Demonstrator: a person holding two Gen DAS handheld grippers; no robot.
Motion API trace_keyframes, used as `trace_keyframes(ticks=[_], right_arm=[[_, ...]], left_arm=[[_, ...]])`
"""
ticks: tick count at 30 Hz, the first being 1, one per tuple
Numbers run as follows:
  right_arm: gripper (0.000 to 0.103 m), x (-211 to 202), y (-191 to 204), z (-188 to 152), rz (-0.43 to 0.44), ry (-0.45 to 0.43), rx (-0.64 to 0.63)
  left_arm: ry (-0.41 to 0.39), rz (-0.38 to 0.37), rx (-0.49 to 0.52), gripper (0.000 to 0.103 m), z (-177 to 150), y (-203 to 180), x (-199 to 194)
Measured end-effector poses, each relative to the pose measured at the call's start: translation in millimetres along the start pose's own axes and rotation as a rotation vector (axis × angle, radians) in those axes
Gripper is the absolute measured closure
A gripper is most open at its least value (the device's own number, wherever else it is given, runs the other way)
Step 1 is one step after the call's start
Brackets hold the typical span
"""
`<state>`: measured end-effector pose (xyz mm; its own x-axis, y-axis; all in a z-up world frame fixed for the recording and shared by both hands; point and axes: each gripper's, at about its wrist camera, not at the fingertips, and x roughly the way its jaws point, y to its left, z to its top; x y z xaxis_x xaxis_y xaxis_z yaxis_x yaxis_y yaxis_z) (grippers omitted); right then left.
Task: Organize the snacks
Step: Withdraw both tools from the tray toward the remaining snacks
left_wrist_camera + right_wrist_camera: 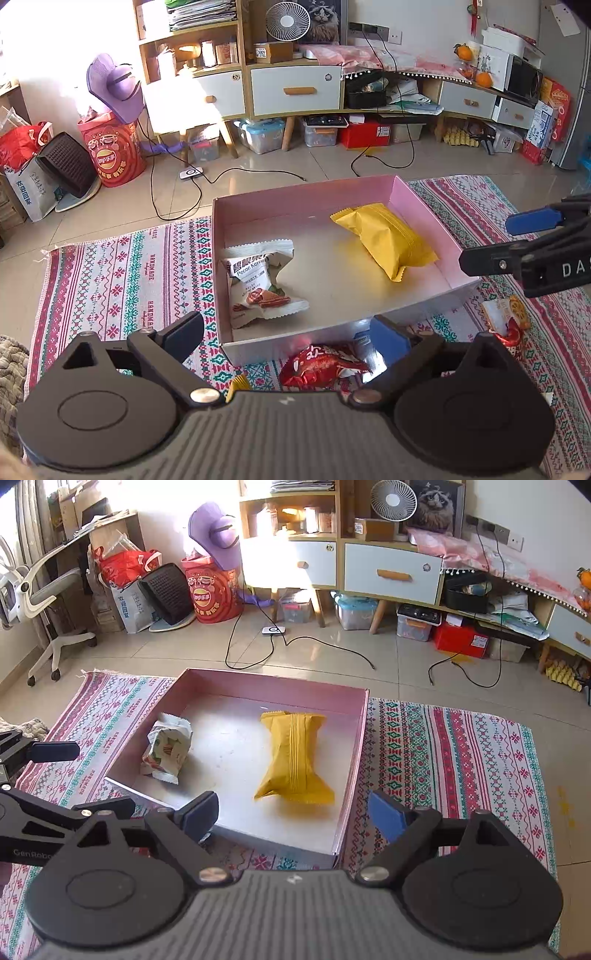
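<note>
A shallow pink box [421,206] [360,738] sits on a patterned mat. Inside lie a yellow snack packet [391,240] [293,755] and a white pecan packet [258,282] [166,751]. On the mat in front of the box lies a red foil snack [321,365], with a small orange-and-red packet [508,319] to its right. My left gripper [288,336] is open and empty, just above the red snack at the box's near wall. My right gripper [291,812] is open and empty over the box's near edge; it also shows in the left wrist view [513,240].
The striped mat [122,273] [454,760] lies on a tiled floor. A low cabinet [295,92] with storage bins beneath stands behind. Cables [177,192] trail across the floor. An office chair [40,602] and bags stand at the far left.
</note>
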<state>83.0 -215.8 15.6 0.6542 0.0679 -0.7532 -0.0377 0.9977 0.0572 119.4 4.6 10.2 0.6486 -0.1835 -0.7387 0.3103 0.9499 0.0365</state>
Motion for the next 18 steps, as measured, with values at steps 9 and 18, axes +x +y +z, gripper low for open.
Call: trace_keyframes(ticks=[9,18], right_arm=[[0.011,-22.3,6.2,-34.4,-0.011,-0.011,-0.009],[0.004,-35.4,21.5,-70.5,-0.005,-0.026,-0.074]], left_arm=[[-0.001,-0.017,0.014,0.0,-30.2,-0.1,-24.8],[-0.005,-0.012,0.042,0.0,-69.4,4.0,-39.7]])
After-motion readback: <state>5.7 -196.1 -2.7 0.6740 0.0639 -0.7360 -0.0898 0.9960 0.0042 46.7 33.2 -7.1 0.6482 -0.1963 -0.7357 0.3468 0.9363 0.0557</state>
